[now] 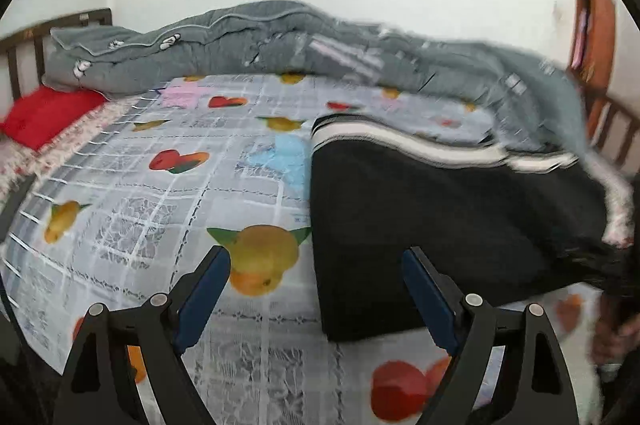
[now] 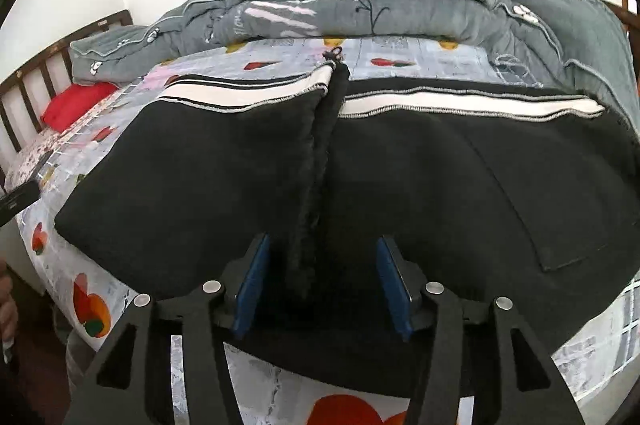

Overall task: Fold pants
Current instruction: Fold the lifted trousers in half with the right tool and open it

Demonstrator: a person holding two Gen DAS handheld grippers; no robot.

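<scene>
Black pants with a white striped waistband lie spread on the bed, waistband towards the far side. A raised ridge of black cloth runs down their middle. My right gripper stands over the near edge of the pants with its jaws apart. The ridge stands between the blue pads, and neither presses on it. In the left wrist view the pants lie to the right. My left gripper hangs wide open above the sheet at their left edge, holding nothing.
The bed has a fruit-print sheet. A grey quilt is bunched along the far side, with a red pillow by the dark slatted headboard. A person's hand shows at the right edge. A wooden door stands beyond.
</scene>
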